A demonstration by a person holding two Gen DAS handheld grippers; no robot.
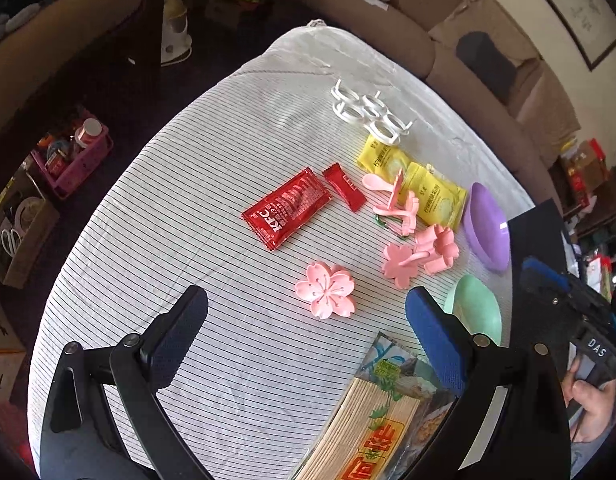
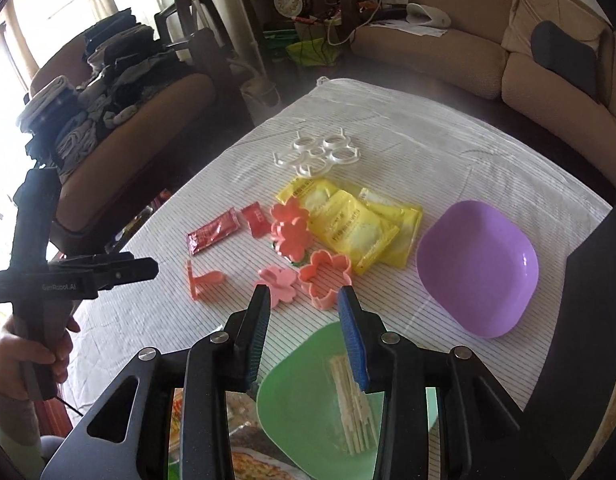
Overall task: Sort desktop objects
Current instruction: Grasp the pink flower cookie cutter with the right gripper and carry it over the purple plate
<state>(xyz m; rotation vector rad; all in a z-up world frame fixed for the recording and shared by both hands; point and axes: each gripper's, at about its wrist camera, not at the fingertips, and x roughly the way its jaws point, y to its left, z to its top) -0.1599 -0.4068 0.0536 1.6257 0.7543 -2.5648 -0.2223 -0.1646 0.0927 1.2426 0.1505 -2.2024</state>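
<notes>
On the striped tablecloth [image 1: 195, 208] lie a red KFC sauce packet [image 1: 285, 209], a small red sachet [image 1: 344, 187], yellow packets [image 1: 432, 196], several pink flower-shaped moulds [image 1: 325, 289] and a white ring mould [image 1: 368, 114]. A purple bowl [image 2: 478, 268] and a green bowl [image 2: 308, 396] holding pale sticks [image 2: 352, 400] stand at the right. My left gripper [image 1: 305, 308] is open and empty, hovering before a pink flower. My right gripper [image 2: 303, 300] is open and empty above the green bowl, near a pink flower cutter [image 2: 326, 278].
A packaged bamboo mat [image 1: 368, 420] lies at the table's near edge. Sofas [image 2: 508, 52] surround the table, one piled with clothes [image 2: 91, 92]. A pink basket [image 1: 73, 152] and boxes stand on the floor at left. A dark panel [image 2: 588, 320] rises at the right.
</notes>
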